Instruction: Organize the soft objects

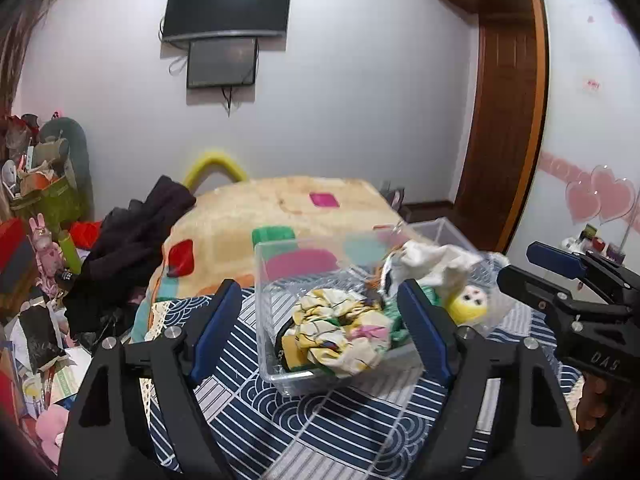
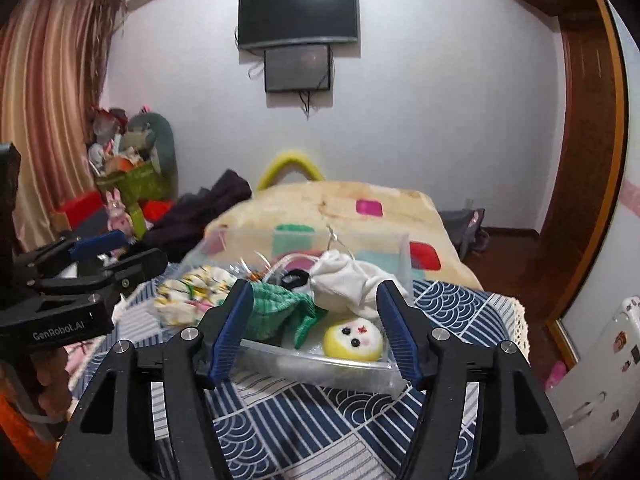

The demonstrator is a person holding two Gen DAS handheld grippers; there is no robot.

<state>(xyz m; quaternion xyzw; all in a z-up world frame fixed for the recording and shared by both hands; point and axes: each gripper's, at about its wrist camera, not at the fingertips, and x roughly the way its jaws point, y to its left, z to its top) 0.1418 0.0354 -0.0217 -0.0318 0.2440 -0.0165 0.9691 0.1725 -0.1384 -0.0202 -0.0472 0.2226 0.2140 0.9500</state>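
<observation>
Gaping left tool [image 1: 320, 320], right tool [image 2: 316, 332] parted, both empty, clear bin [image 1: 264, 280] between

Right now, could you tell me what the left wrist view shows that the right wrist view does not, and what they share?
Only the left wrist view shows the pink heart decorations on the right wall and the paper clutter at lower left. Only the right wrist view shows the striped curtain and a white sticker-covered object at lower right. Both share the clear plastic bin of soft items, including the floral scrunchie, white cloth and yellow plush face, plus the wall TV and both open hand-held grippers.
</observation>
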